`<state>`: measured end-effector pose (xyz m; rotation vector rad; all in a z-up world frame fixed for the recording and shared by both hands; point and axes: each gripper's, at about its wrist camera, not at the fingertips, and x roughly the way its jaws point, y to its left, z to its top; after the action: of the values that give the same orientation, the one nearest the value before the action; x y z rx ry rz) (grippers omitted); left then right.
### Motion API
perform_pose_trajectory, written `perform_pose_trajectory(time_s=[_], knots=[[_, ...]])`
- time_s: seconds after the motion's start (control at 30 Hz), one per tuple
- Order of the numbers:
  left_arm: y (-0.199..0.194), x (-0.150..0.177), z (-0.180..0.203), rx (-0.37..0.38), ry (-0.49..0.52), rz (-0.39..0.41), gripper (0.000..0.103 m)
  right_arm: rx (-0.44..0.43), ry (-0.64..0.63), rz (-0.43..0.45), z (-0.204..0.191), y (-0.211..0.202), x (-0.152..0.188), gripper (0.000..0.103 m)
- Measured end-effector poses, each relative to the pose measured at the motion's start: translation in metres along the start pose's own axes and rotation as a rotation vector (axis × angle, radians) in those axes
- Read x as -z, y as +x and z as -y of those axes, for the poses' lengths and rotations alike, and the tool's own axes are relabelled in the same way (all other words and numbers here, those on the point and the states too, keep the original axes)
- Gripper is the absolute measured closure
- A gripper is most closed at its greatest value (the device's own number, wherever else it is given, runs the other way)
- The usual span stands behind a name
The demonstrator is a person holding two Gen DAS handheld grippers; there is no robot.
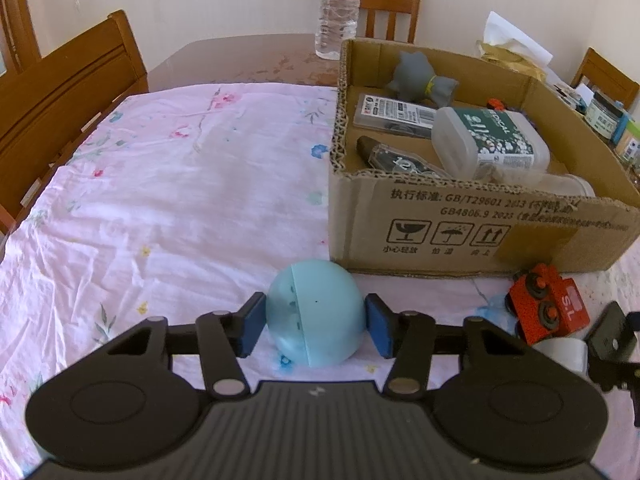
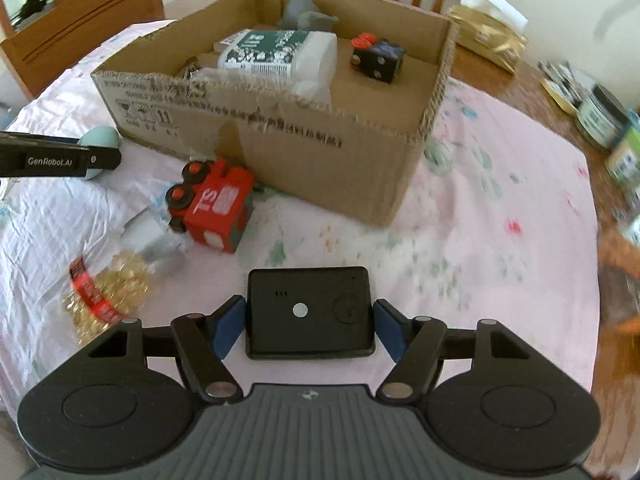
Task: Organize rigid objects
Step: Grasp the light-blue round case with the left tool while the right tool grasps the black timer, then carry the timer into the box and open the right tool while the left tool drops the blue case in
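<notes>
Blue-padded fingers [image 1: 253,327] of the left gripper [image 1: 316,326] close on either side of a pale blue plastic egg-shaped ball [image 1: 316,312], both pads touching its sides, so the ball sits gripped between them just in front of the near wall of the open brown cardboard box [image 1: 460,232]. Whether the ball rests on the pink floral cloth [image 1: 180,184] or hangs slightly above it is hard to tell from this angle.

On the right gripper [image 2: 310,326], the blue pads [image 2: 228,326] press against the left and right edges of a flat black rectangular device [image 2: 310,312] with a small white dot on its face, holding it over the cloth, near of the box.

Inside the box lie a grey soft toy [image 1: 420,76] at the far wall, a white plastic bottle with a green label [image 1: 492,140] on its side, a flat clear packet with printed labels [image 1: 394,114] and a dark cube-shaped toy with red knobs [image 2: 376,58] towards the right.

Outside, just left of the box's near corner in the right wrist view, a red toy train block with black wheels [image 2: 216,204] lies tipped on the cloth. Nearer and further left sits a clear bag of golden pieces with a red label [image 2: 108,292]. A clear water bottle [image 1: 338,8] stands on the wooden table [image 1: 248,56] beyond the box, with wooden chairs [image 1: 68,80] around.
</notes>
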<state>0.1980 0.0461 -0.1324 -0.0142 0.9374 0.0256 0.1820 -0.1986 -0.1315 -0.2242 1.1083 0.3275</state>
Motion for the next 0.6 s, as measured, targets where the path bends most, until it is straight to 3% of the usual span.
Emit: perform_pose_trajectory(time_s=[0.2, 0.6], knots=[[-0.007, 0.008, -0.01, 0.075, 0.104, -0.003, 0.05, -0.002, -0.005, -0.006, -0.008, -0.009, 0.013, 0.029], [-0.007, 0.007, -0.007, 0.027, 0.05, -0.017, 0.049, -0.008, -0.027, 0.0, -0.006, -0.007, 0.006, 0.027]])
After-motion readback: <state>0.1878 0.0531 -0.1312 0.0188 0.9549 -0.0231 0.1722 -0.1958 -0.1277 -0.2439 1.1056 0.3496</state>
